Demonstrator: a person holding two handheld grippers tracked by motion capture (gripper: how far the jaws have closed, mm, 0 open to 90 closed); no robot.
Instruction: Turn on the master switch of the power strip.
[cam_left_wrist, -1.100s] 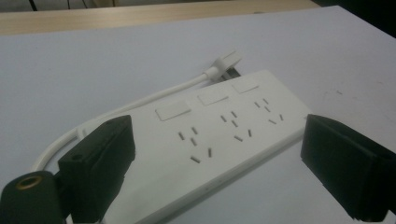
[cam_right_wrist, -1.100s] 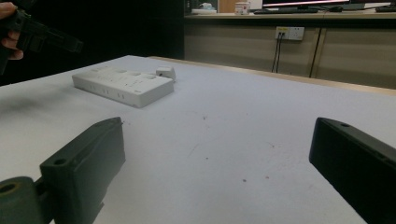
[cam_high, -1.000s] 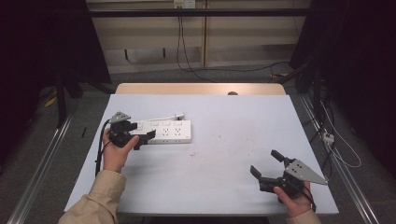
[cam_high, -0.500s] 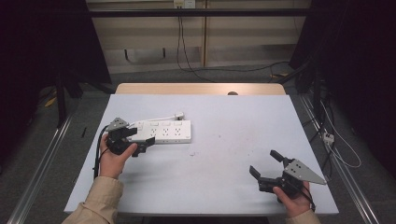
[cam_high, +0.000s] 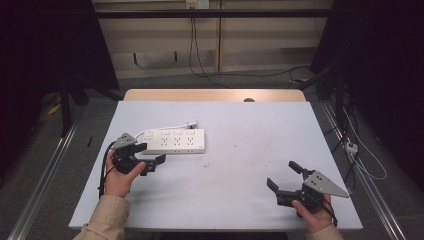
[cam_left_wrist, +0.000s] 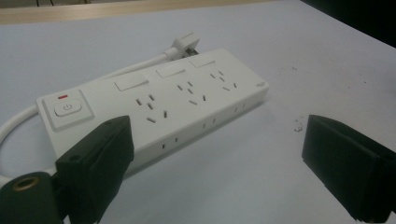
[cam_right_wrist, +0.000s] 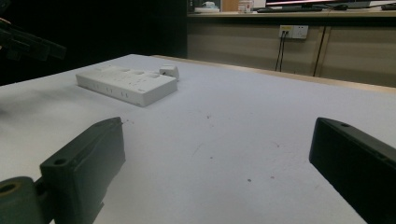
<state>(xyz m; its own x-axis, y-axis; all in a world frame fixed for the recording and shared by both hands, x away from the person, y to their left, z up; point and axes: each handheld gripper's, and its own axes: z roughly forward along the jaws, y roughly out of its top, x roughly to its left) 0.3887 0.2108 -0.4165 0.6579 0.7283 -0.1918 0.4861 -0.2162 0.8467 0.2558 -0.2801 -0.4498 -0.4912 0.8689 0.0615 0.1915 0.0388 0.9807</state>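
A white power strip (cam_high: 175, 141) lies flat on the left half of the pale table (cam_high: 250, 130), its cord curling back to a white plug (cam_high: 191, 123) behind it. My left gripper (cam_high: 151, 153) is open, just in front of the strip's switch end, with nothing between its jaws. In the left gripper view the strip (cam_left_wrist: 177, 98) with its power button (cam_left_wrist: 67, 108) lies just beyond the spread jaws of the left gripper (cam_left_wrist: 215, 158). My right gripper (cam_high: 281, 174) is open and empty near the table's front right; its own view (cam_right_wrist: 217, 163) shows the strip (cam_right_wrist: 126, 83) far off.
The table's front edge runs just under both hands. Small dark specks (cam_high: 235, 161) mark the middle of the table. Beyond the far edge are wall sockets (cam_high: 196, 4) with hanging cables, and metal rails (cam_high: 45, 165) run along both sides.
My left gripper has drawn back a little from the power strip toward the person, still open. The right gripper and the strip have stayed put.
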